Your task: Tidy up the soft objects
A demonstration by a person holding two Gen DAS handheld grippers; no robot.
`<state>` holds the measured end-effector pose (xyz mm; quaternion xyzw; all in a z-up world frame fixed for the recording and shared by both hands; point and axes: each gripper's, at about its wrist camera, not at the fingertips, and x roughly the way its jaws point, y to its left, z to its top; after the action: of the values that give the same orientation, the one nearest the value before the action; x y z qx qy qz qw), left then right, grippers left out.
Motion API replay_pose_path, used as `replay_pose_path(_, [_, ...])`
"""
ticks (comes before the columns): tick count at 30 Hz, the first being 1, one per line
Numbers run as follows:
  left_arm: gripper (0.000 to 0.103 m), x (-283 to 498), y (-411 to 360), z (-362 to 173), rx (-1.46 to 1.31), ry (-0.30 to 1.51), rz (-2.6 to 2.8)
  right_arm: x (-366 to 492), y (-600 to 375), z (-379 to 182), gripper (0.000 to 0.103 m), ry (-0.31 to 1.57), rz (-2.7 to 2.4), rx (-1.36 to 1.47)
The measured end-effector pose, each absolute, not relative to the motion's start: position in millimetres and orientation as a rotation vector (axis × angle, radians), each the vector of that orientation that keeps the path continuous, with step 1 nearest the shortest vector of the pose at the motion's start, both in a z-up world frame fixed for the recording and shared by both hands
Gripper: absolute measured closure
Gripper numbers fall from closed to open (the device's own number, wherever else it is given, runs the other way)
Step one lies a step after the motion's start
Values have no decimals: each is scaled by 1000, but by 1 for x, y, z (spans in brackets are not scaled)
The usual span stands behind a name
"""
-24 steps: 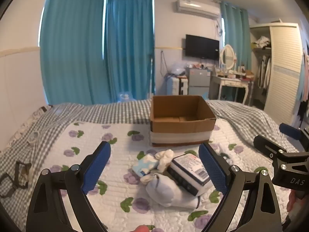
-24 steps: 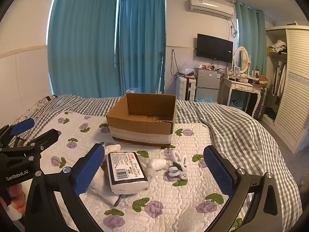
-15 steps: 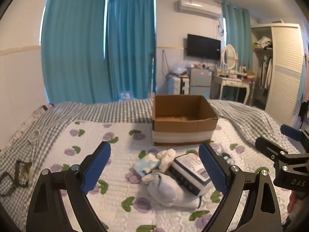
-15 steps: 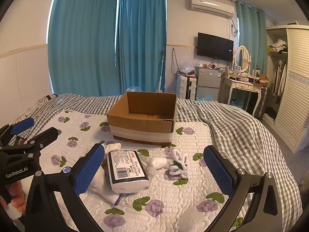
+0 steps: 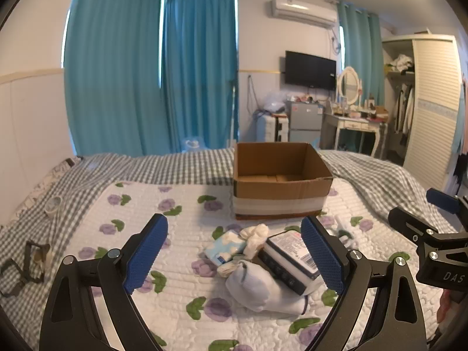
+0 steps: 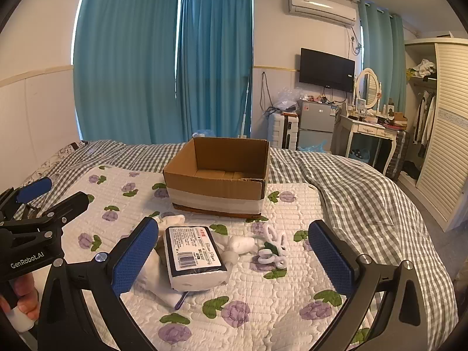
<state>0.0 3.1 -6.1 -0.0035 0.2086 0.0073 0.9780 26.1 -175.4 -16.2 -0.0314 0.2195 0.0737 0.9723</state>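
A pile of soft things lies on the floral quilt [image 5: 181,316] in front of an open cardboard box [image 5: 278,184], which also shows in the right wrist view [image 6: 219,181]. The pile holds a white sock [image 5: 260,289], a wrapped tissue pack [image 5: 289,260] [image 6: 193,251], a light blue cloud-print packet [image 5: 225,247] and a cream cloth [image 5: 256,235]. A white fuzzy hair tie [image 6: 273,251] lies to the right of it. My left gripper [image 5: 234,260] is open above the pile. My right gripper [image 6: 234,259] is open and empty, over the pile and hair tie.
The quilt lies on a grey checked bedspread [image 6: 365,193]. A tape roll [image 5: 52,203] and a dark strap [image 5: 26,260] lie at the bed's left edge. A dressing table [image 6: 371,128], small fridge [image 6: 316,125] and wardrobe [image 6: 438,117] stand beyond the bed.
Both grippers have drifted slightly; the box and pile sit a little higher and to the right in the left view. Both stay open and empty.
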Motion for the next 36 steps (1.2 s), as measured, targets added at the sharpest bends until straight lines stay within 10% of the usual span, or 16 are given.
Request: replay_pose_path(36, [9,2,11,-7,-9,430,35,29,-169,-22,0,456,161,-68])
